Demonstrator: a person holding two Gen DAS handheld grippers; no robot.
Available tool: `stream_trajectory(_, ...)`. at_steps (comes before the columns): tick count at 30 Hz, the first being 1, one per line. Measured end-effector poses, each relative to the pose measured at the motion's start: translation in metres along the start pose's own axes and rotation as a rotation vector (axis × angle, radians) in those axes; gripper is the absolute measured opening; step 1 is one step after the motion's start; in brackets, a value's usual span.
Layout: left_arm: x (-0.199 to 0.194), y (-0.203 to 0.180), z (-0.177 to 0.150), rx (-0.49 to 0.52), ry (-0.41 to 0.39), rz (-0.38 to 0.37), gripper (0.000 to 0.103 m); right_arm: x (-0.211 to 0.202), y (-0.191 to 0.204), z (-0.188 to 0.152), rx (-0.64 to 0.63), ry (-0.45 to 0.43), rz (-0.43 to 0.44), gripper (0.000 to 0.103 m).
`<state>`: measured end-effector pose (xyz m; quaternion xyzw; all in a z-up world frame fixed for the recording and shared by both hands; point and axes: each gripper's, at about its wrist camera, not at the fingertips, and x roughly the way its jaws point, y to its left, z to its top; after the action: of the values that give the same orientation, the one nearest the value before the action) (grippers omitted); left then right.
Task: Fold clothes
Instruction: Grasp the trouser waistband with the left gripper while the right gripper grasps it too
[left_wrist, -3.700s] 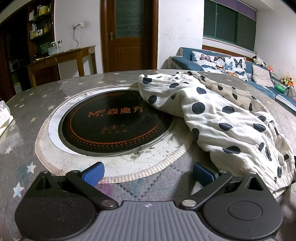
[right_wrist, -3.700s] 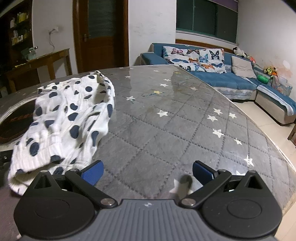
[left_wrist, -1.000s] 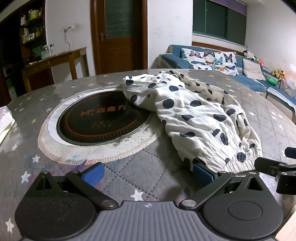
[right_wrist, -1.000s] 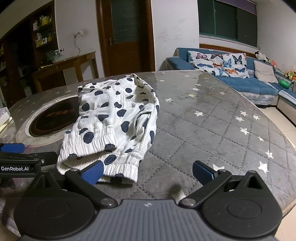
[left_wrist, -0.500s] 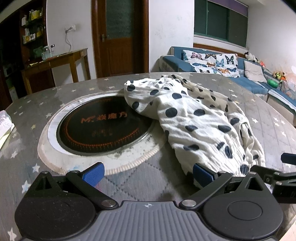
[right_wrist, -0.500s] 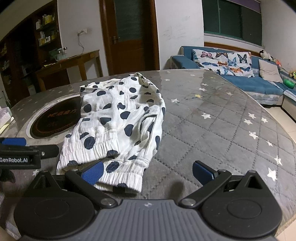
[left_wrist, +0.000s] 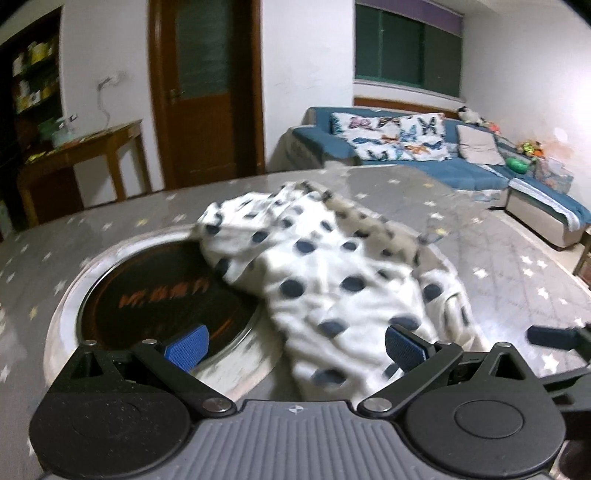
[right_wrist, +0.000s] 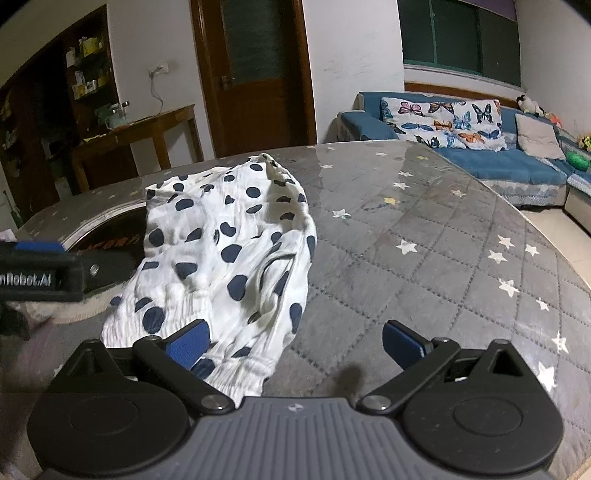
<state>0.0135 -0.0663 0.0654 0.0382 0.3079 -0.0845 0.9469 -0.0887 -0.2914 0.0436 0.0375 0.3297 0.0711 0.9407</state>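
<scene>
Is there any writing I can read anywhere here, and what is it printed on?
"nRobot.AI": white letters on the black left gripper seen from the right wrist view, cut off at the frame edge.
Orange characters on the round black glass cooktop set into the table: too blurred to read.
Nothing else legible.

Bare tablecloth (right_wrist: 424, 266) right of the crumpled garment (right_wrist: 229, 251) offers passage.

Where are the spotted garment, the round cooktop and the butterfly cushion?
garment (right_wrist: 221, 254): right wrist view, middle of the spotted cloth.
cooktop (left_wrist: 155, 306): left wrist view, dark glass face.
cushion (right_wrist: 443, 123): right wrist view, centre of the butterfly print.
</scene>
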Motion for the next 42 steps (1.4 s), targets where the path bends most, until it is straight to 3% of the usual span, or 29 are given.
stream_trajectory(7,0.025,-0.031,0.027,0.033,0.035,-0.076,0.102,0.008,-0.007,0.000,0.033,0.024,0.040,0.085)
stream_trajectory(13,0.057,-0.049,0.029,0.063,0.112,-0.041,0.093,0.013,-0.010,-0.002,0.054,0.037,0.077,0.072)
stream_trajectory(18,0.071,-0.043,0.021,0.052,0.173,-0.025,0.069,0.012,-0.014,-0.003,0.072,0.033,0.094,0.061)
stream_trajectory(20,0.073,-0.036,0.018,0.034,0.191,-0.036,0.049,0.012,-0.014,-0.004,0.073,0.032,0.094,0.056)
stream_trajectory(26,0.067,-0.016,0.014,-0.025,0.195,-0.064,0.023,0.010,-0.014,-0.006,0.083,0.037,0.126,0.033)
stream_trajectory(33,0.048,-0.002,0.012,-0.051,0.164,-0.062,0.015,0.006,-0.014,-0.010,0.088,0.041,0.146,0.015)
stream_trajectory(42,0.021,0.032,0.003,-0.095,0.130,-0.042,0.011,-0.007,-0.016,-0.012,0.092,0.030,0.149,0.010)
